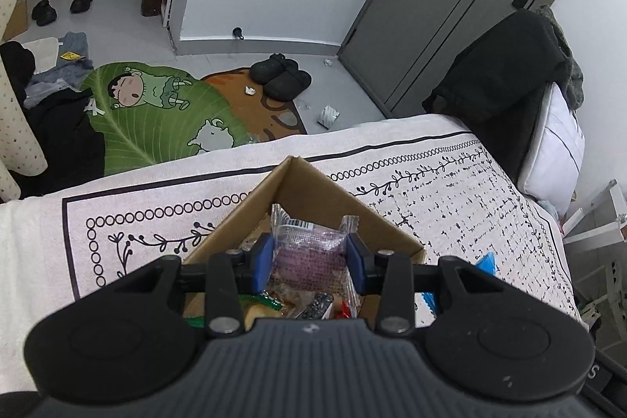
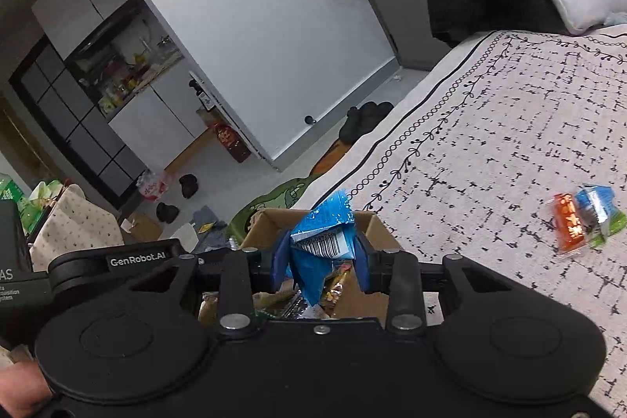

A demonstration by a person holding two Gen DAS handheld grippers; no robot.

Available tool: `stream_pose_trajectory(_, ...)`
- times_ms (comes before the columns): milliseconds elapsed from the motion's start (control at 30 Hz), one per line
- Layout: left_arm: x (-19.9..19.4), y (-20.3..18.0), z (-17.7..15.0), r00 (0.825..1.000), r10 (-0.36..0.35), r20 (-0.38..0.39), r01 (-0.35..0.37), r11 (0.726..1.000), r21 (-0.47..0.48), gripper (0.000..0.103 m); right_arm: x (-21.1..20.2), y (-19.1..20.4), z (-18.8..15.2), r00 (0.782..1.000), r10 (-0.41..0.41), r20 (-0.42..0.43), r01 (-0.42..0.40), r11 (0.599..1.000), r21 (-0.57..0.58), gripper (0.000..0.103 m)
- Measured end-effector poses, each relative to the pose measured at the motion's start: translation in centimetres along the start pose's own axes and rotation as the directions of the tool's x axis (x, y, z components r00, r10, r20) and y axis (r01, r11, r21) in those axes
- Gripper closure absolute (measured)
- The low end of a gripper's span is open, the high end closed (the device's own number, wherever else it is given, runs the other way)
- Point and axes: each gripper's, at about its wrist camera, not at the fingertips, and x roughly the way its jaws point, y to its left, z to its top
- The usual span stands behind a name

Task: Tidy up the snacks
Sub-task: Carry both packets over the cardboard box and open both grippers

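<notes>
Over the cardboard box [image 1: 313,198], your left gripper [image 1: 309,257] clamps a purple snack packet [image 1: 309,253]. Your right gripper [image 2: 321,261] pinches a blue packet [image 2: 325,234] between its 2 fingers.

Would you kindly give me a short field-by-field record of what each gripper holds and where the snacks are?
left gripper: shut on purple snack packet, over cardboard box
right gripper: shut on blue snack packet, over the box
box contents: several packets
loose snacks: orange, blue and green packets on patterned cloth

Box [image 1: 313,190] on bed cover [image 1: 450,190]; loose packets [image 2: 584,222] right of box.
</notes>
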Motion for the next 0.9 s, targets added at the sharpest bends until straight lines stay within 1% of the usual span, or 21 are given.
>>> stream_pose_trajectory(133,0.5,0.4,0.3,1.000,-0.014,-0.011,0.014,1.000,-0.014,0.063,0.9,0.7,-0.4,1.000,0.005,-0.010,-0.005,1.000,-0.011,0.069)
stream_pose_trajectory(200,0.6,0.5,0.6,0.999,-0.041,-0.015,0.041,0.999,-0.025,0.063,1.4,1.2,-0.5,1.000,0.004,-0.017,-0.004,1.000,-0.022,0.069)
stream_pose_trajectory(233,0.6,0.6,0.7,0.998,-0.056,-0.016,0.055,0.998,-0.032,0.061,1.6,1.4,-0.5,1.000,0.003,-0.021,-0.003,1.000,-0.025,0.069)
stream_pose_trajectory(300,0.7,0.8,1.0,0.998,-0.069,-0.015,0.068,0.997,-0.036,0.059,2.1,1.8,-0.7,1.000,-0.002,-0.030,0.001,0.999,-0.032,0.069)
stream_pose_trajectory(367,0.5,0.9,1.4,0.998,-0.068,-0.016,0.067,0.997,-0.037,0.055,2.5,2.1,-0.8,0.999,-0.008,-0.037,0.006,0.999,-0.038,0.069)
stream_pose_trajectory(500,0.1,1.3,2.0,0.998,-0.059,-0.008,0.059,0.998,-0.034,0.053,3.2,2.5,-1.1,0.999,-0.007,-0.044,0.005,0.999,-0.051,0.068)
stream_pose_trajectory(533,0.0,1.3,2.1,0.998,-0.057,-0.007,0.057,0.998,-0.032,0.050,3.4,2.7,-1.2,0.999,-0.005,-0.047,0.002,0.998,-0.060,0.064)
stream_pose_trajectory(600,-0.2,1.4,2.2,0.999,-0.050,-0.004,0.050,0.998,-0.029,0.047,3.6,2.9,-1.4,0.998,-0.011,-0.059,0.007,0.998,-0.068,0.061)
stream_pose_trajectory(633,-0.3,1.4,2.2,0.999,-0.046,-0.005,0.046,0.999,-0.027,0.045,3.6,2.9,-1.4,0.998,-0.006,-0.066,0.002,0.997,-0.071,0.057)
stream_pose_trajectory(667,-0.4,1.4,2.2,0.999,-0.042,-0.007,0.042,0.999,-0.025,0.042,3.6,3.0,-1.5,0.998,-0.007,-0.067,0.002,0.997,-0.074,0.056)
stream_pose_trajectory(733,-0.5,1.4,2.2,1.000,-0.028,-0.011,0.028,0.999,-0.024,0.037,3.3,3.0,-1.5,0.998,-0.025,-0.060,0.020,0.997,-0.079,0.050)
stream_pose_trajectory(900,-0.9,0.9,2.0,1.000,-0.005,-0.005,0.005,1.000,-0.003,0.032,2.0,2.7,-0.9,0.998,-0.050,-0.050,0.047,0.997,-0.066,0.044)
